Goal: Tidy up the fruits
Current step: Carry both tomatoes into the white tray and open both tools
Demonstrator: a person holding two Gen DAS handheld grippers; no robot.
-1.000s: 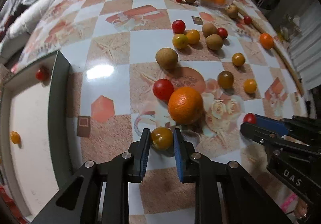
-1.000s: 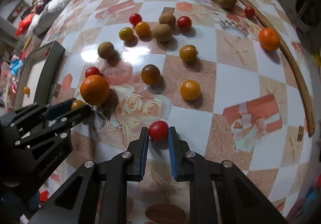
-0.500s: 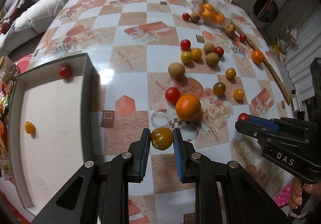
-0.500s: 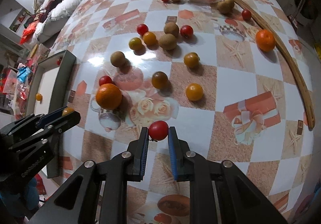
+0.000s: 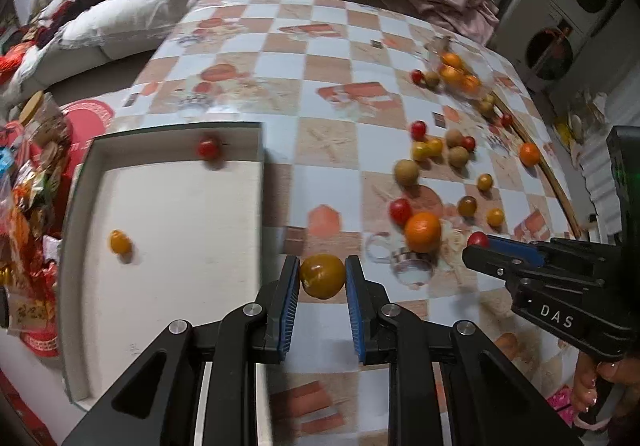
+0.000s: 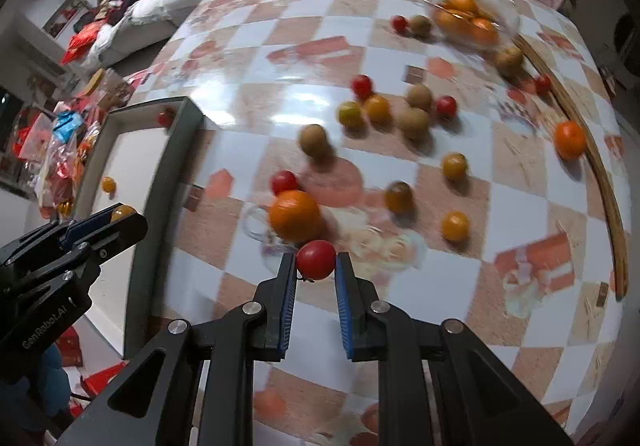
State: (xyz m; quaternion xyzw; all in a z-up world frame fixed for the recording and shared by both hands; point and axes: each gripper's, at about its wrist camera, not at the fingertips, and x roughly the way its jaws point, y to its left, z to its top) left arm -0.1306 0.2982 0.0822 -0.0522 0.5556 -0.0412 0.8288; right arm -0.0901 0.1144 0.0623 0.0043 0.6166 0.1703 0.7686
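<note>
Two fruits held at once: left gripper (image 5: pixel 322 278) pinches a yellow-brown round tomato (image 5: pixel 322 276) between its blue pads; right gripper (image 6: pixel 316 266) pinches a small red cherry tomato (image 6: pixel 315 259) likewise. Both sit clear of the table, judged to be mid-carry toward the shallow white tray with a dark rim (image 5: pixel 262 182), which lies at the table's left edge and already holds one red and one small yellow tomato. Remaining tomatoes, brown fruits and a large orange (image 5: pixel 422 232) lie scattered on the glossy checked oilcloth tabletop (image 5: pixel 280 58). Clear glass bowl of oranges (image 6: pixel 468 16) at far side. Bedding and heaped clothes beyond.
</note>
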